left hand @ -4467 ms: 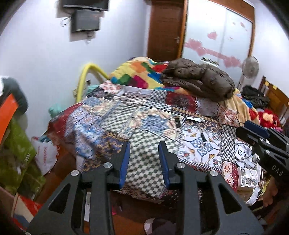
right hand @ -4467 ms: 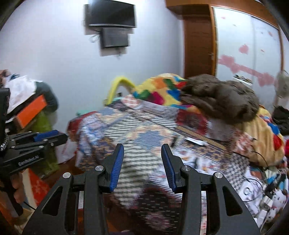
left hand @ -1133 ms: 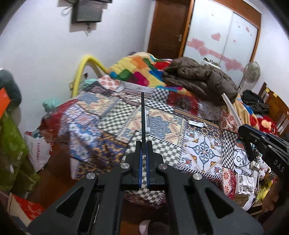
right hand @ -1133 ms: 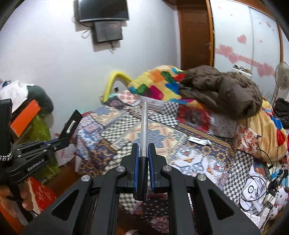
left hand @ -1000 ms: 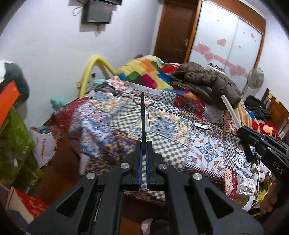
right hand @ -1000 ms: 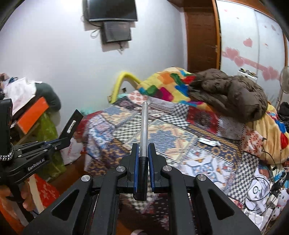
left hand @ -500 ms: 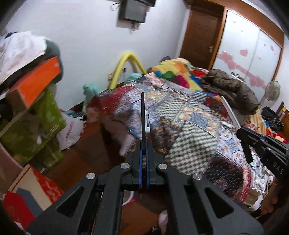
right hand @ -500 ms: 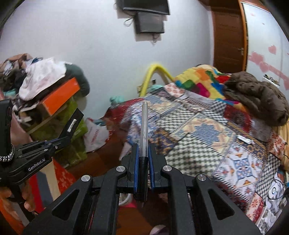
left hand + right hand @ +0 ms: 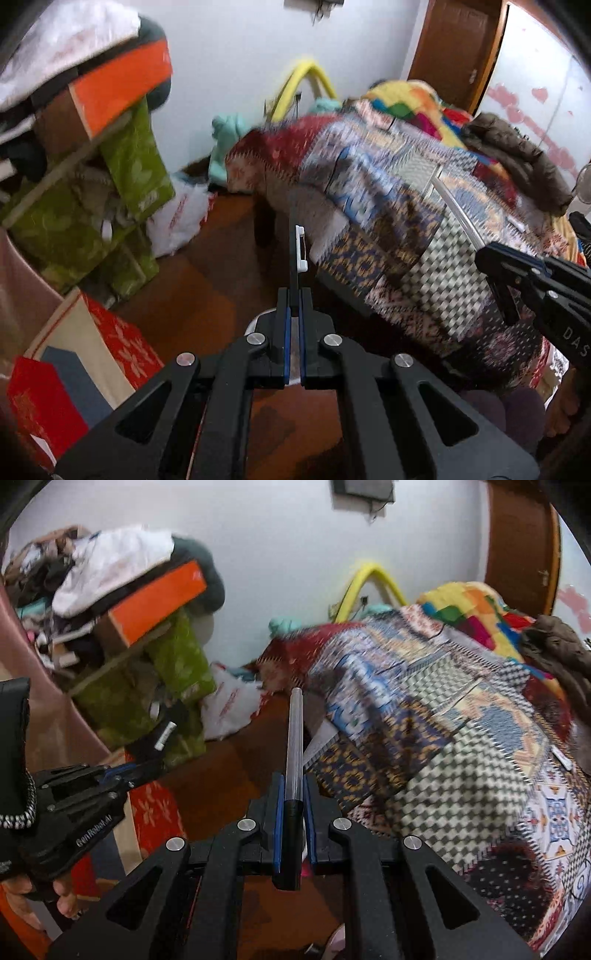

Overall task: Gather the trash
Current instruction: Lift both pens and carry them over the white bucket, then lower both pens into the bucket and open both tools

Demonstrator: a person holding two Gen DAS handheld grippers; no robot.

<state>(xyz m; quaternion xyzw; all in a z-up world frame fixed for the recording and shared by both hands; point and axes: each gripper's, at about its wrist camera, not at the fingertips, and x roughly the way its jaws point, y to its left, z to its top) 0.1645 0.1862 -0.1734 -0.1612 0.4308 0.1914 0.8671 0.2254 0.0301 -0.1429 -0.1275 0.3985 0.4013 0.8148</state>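
My left gripper is shut on a thin flat black piece with a white clip, seen edge-on and pointing forward over the brown floor. The same piece shows in the right wrist view, sticking out of the left gripper. My right gripper is shut on a clear pen with a black cap. The right gripper also shows at the right edge of the left wrist view, with the pen angled up and left. Both are held beside the bed's foot corner.
A bed with a patchwork cover fills the right, a brown jacket on it. Stacked green and orange boxes stand left, a white plastic bag by the wall. Red boxes lie on the floor at lower left.
Both grippers, open and empty 4.5 s ago, now hold their items. Over the last second both views swung left and down, from the bed top toward the floor and boxes.
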